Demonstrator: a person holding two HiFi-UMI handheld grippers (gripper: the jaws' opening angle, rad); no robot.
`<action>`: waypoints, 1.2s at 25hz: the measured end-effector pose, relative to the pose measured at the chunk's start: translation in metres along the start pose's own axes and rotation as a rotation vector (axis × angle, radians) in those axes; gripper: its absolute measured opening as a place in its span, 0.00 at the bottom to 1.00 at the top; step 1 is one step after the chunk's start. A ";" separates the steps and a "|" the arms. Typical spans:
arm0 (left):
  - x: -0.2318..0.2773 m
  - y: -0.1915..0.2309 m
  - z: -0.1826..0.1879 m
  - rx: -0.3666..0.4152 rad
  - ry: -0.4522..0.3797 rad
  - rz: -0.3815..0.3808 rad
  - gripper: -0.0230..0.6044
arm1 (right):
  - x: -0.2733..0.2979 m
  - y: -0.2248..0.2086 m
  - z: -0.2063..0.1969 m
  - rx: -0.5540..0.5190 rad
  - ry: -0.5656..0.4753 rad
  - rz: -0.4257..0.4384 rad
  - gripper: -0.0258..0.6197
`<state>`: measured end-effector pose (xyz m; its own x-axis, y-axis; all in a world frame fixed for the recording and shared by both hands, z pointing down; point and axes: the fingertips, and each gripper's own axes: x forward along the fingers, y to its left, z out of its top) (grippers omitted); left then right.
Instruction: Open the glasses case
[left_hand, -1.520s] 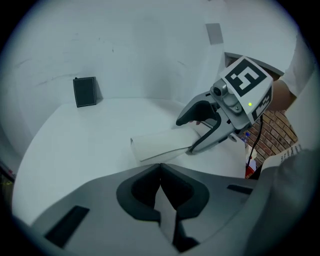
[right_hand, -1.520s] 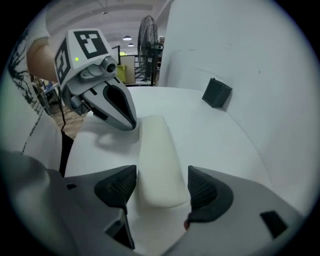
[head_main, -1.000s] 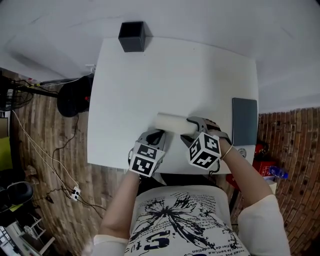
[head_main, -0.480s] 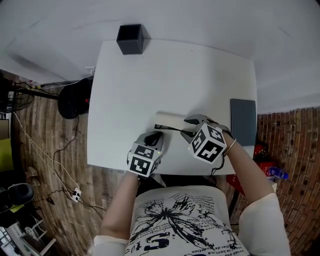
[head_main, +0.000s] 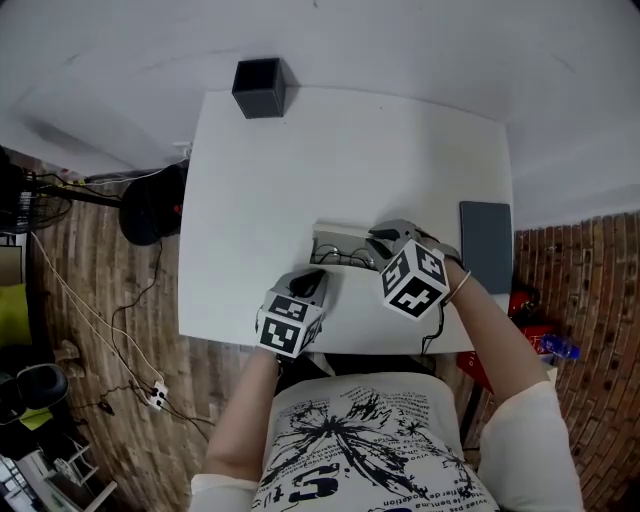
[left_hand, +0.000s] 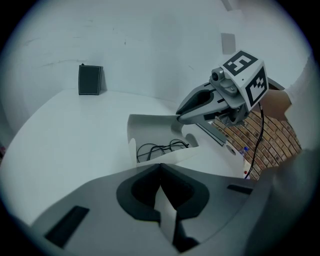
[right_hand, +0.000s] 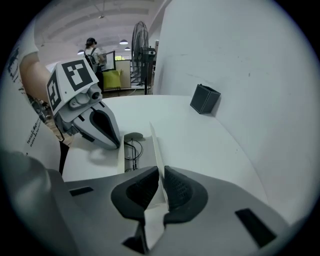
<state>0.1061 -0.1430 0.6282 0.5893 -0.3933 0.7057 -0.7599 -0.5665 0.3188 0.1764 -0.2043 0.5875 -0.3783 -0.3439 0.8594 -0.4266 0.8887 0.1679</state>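
The white glasses case (head_main: 338, 243) lies open near the table's front edge, with dark-rimmed glasses (head_main: 350, 257) showing inside. My right gripper (head_main: 376, 240) is at the case's right end, its jaws closing with the raised lid (right_hand: 155, 145) pinched between the pads (right_hand: 176, 187). My left gripper (head_main: 308, 284) sits at the case's near side, shut on the thin white front flap (left_hand: 165, 215). In the left gripper view the open case (left_hand: 150, 131) and glasses (left_hand: 161, 147) lie just ahead, and the right gripper (left_hand: 180, 116) holds the lid's corner.
A black box (head_main: 260, 87) stands at the table's far left corner. A grey flat pad (head_main: 487, 245) lies at the right edge of the white table (head_main: 300, 160). A dark fan base (head_main: 150, 205) and cables are on the floor to the left.
The case went from shut to open: the right gripper closed on the lid and lifted it up and back, uncovering the glasses. The left gripper kept still.
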 end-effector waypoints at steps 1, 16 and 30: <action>0.000 0.000 0.000 -0.002 0.000 -0.001 0.06 | 0.001 -0.003 0.000 0.004 -0.001 -0.005 0.12; 0.003 0.005 0.002 -0.025 -0.008 0.008 0.06 | 0.026 -0.038 0.000 0.002 -0.028 -0.085 0.19; -0.005 0.006 0.014 0.024 -0.001 0.014 0.06 | -0.005 -0.048 0.017 0.185 -0.122 -0.123 0.23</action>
<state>0.1021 -0.1542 0.6178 0.5791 -0.4017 0.7095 -0.7610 -0.5784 0.2936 0.1845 -0.2501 0.5671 -0.4057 -0.4897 0.7717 -0.6142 0.7713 0.1666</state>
